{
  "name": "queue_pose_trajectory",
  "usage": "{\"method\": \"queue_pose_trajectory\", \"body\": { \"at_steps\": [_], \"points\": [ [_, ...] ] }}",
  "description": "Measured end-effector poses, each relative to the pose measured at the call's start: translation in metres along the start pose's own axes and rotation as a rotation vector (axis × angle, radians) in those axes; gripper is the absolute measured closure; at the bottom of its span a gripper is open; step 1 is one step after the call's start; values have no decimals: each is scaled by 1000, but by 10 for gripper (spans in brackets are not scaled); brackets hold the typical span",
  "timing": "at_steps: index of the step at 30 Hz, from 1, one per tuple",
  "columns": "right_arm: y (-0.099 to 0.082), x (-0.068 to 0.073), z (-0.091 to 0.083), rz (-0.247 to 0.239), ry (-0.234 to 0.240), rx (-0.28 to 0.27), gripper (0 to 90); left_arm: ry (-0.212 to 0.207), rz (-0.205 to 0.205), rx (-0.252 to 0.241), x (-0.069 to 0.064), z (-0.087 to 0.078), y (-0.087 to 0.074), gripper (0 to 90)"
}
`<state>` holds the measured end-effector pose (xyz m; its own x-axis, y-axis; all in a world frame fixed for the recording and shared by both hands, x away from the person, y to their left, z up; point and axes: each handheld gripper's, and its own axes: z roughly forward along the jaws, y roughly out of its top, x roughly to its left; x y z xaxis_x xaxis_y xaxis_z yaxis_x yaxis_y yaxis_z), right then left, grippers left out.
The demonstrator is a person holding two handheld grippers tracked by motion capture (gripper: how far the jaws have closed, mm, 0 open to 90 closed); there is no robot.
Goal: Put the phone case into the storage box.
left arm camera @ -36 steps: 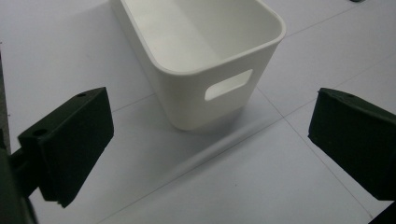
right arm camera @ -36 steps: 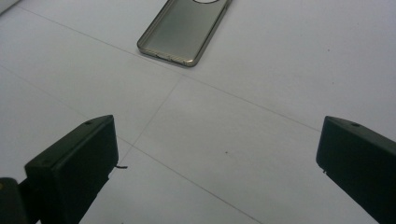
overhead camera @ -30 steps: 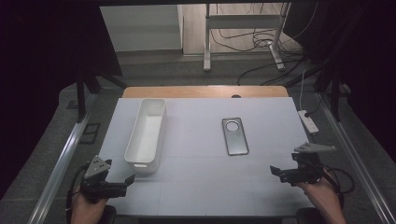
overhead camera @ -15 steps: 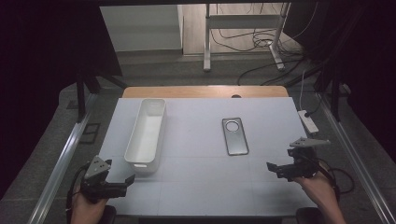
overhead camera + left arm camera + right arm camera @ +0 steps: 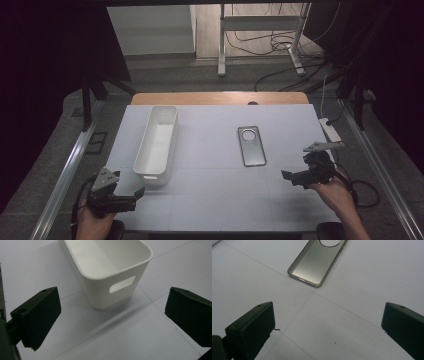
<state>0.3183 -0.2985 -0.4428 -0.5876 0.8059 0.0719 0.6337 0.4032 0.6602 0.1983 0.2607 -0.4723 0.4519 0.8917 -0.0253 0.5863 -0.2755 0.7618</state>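
Note:
A long white bin (image 5: 156, 144) with a handle slot (image 5: 122, 284) lies lengthwise on the left half of the white table (image 5: 215, 200); it holds nothing. A grey clear phone case (image 5: 251, 145) with a round camera hole lies flat right of centre, its near end in the right gripper view (image 5: 317, 263). My left gripper (image 5: 136, 194) is open near the front left corner, just short of the bin's near end, with the jaws wide apart (image 5: 112, 322). My right gripper (image 5: 289, 176) is open at the front right, pointing toward the case, nothing between its jaws (image 5: 327, 327).
A white power strip (image 5: 330, 129) lies at the table's right edge. A wooden strip (image 5: 220, 98) runs along the far edge. Metal rails (image 5: 67, 175) flank the table. Cables and a metal stand's legs (image 5: 260, 45) are on the floor beyond.
My right gripper has moved a little forward and leftward toward the phone case. The left gripper has stayed where it was.

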Motion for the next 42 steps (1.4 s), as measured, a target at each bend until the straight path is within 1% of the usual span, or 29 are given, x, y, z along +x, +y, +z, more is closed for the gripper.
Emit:
{"method": "queue_pose_trajectory", "body": {
  "at_steps": [8,9,10,12,13,17,18,19,28,29,30,41,42],
  "points": [
    [12,0,13,-10,1,8,0,0,2,0,0,0,0,12],
    [14,0,14,-8,2,7,0,0,2,0,0,0,0,12],
    [15,0,15,4,7,9,0,0,3,1,0,0,0,12],
    [16,0,17,5,9,5,0,1,4,0,0,0,0,12],
    [18,-1,20,10,11,15,0,1,4,1,0,0,0,12],
    [20,-2,23,10,16,18,0,1,9,6,0,0,0,12],
    [21,-2,24,20,18,22,0,1,10,7,0,0,0,12],
    [23,-3,26,9,20,21,0,1,11,8,0,0,0,12],
    [34,-6,37,-21,8,40,0,2,15,10,0,0,0,12],
    [36,-6,38,-21,7,49,0,2,15,10,0,0,0,12],
    [37,-6,40,-30,6,48,0,2,16,10,0,0,0,13],
    [47,-11,54,-38,-8,68,0,3,23,14,-1,1,1,14],
    [49,-11,56,-32,-14,72,0,3,23,15,-1,1,1,14]
  ]
}}
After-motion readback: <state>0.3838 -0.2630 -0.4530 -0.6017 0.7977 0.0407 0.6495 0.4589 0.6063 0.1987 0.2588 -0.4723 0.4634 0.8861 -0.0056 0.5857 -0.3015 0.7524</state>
